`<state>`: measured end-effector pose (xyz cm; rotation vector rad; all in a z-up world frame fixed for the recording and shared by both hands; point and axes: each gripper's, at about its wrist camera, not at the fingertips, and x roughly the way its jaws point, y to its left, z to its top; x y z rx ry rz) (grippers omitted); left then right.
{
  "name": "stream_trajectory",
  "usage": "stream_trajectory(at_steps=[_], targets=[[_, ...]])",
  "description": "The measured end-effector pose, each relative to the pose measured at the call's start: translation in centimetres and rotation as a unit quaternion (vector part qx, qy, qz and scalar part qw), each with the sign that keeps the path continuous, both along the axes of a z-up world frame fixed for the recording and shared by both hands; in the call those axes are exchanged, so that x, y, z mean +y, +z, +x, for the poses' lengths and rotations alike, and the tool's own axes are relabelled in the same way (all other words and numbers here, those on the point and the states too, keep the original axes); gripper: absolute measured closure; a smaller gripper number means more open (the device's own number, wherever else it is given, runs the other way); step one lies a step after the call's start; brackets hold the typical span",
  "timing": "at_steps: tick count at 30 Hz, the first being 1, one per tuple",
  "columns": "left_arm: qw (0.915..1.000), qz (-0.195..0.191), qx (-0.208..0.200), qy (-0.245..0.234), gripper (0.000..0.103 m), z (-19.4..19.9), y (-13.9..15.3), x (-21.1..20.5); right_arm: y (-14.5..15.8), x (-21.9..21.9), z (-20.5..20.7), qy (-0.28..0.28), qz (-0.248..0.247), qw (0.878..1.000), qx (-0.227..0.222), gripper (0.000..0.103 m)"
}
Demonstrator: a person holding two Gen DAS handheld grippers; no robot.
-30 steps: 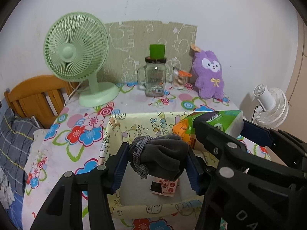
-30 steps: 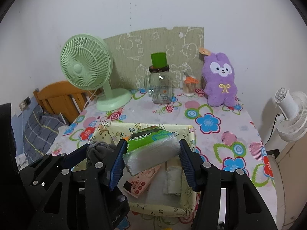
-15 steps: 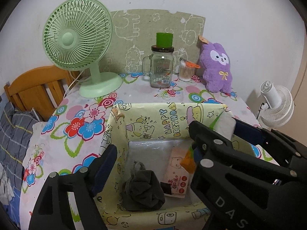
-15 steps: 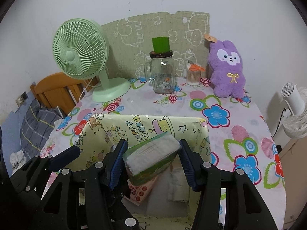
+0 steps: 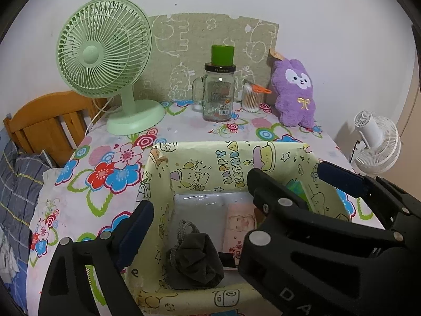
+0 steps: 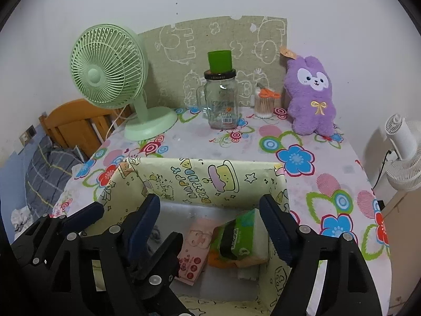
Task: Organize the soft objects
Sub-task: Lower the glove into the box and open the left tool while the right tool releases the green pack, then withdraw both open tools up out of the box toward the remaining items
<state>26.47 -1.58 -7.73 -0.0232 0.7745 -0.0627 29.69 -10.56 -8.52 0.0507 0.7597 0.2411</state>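
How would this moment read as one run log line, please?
left tongs: opening, empty | right tongs: opening, empty | grey pouch: in box | green tissue pack: in box

- A home, most likely a bedroom.
- An orange-brown wooden bed headboard [image 5: 44, 121] stands beside the tabletop, with grey checked bedding [image 5: 15, 192] below it.
- The tabletop carries a cloth printed with bright flowers [image 6: 297, 158].
- On it stand a pale green plastic desk fan [image 5: 105, 60], a purple plush rabbit with a yellow bow [image 6: 310, 97] and a clear glass handled jar [image 6: 221, 105].
- A small white fan [image 6: 402, 152] stands off to the side against a plain white wall.
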Motion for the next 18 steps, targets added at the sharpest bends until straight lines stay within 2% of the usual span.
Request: stream_trajectory(at_steps=[18], targets=[[0.9994,0.004,-0.034,-0.006,0.006,-3.6,3.2,-0.9,3.1,-1.1,-4.0,-0.017,0.001,0.999,-0.03,0.022]])
